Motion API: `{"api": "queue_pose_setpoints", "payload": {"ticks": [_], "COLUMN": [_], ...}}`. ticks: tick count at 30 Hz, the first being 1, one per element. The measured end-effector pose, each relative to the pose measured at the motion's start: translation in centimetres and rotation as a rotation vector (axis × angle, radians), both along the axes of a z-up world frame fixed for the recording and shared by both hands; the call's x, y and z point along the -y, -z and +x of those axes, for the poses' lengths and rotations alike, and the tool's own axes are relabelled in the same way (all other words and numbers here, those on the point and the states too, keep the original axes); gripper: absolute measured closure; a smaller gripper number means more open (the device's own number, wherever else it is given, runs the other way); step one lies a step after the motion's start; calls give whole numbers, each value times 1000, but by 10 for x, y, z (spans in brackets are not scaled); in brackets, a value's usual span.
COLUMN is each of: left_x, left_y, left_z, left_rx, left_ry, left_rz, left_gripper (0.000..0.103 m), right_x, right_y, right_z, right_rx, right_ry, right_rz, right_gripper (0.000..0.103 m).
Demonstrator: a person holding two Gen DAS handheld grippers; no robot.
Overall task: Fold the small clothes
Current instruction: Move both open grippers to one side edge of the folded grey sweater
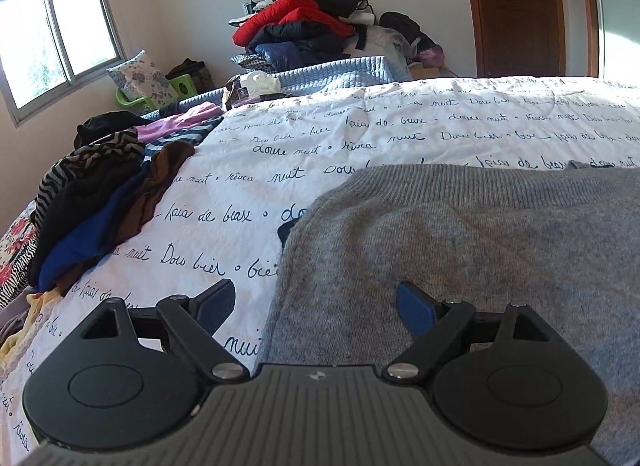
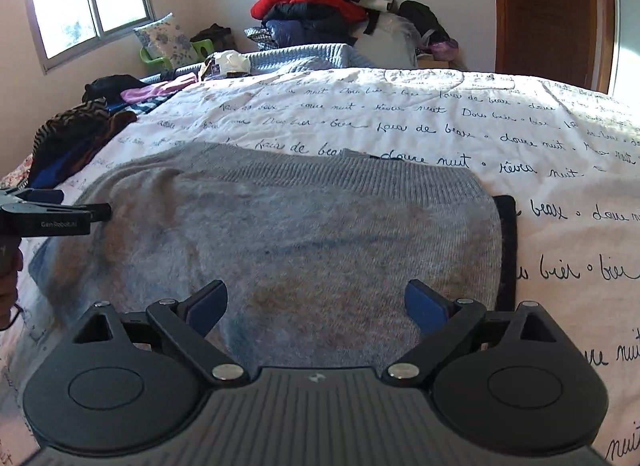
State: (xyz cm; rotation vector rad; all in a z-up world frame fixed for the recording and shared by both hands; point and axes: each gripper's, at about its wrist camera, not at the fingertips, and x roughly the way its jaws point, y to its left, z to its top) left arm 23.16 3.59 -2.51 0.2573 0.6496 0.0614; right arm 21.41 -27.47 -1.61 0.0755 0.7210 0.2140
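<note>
A grey knitted garment (image 2: 296,234) lies flat on the white bedspread with dark handwriting (image 2: 400,113), its ribbed hem at the far side. It also shows in the left wrist view (image 1: 480,242). My left gripper (image 1: 316,302) is open and empty, low over the garment's left edge; it also shows from the side in the right wrist view (image 2: 96,211). My right gripper (image 2: 316,302) is open and empty, just above the garment's near middle. A dark edge (image 2: 506,250) sticks out from under the garment's right side.
A heap of unfolded clothes (image 1: 100,205) lies along the bed's left side. A bigger pile with a red jacket (image 1: 296,17) stands behind the bed by the wall. A window (image 1: 52,37) is at the left, a brown door (image 1: 520,9) at the right.
</note>
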Motion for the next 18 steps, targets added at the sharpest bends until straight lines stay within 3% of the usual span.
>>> {"api": "queue_pose_setpoints", "payload": {"ticks": [4,10,18], "left_x": [-3,-8,-19], "left_y": [4,9,15], "left_z": [-3,-8,-22], "left_rx": [-8,-7,-3], "left_ry": [-3,-7,-15], "left_rz": [-3,-2,1], "left_gripper": [15,12,11], "right_x": [1,-1,-10], "right_y": [6,0,12], "right_z": [-1,-14,-19], "right_rx": [-6,19,1], "right_ry": [45,37,31], "right_rz": [-49,-18,-127], "right_gripper": [7,5,4]}}
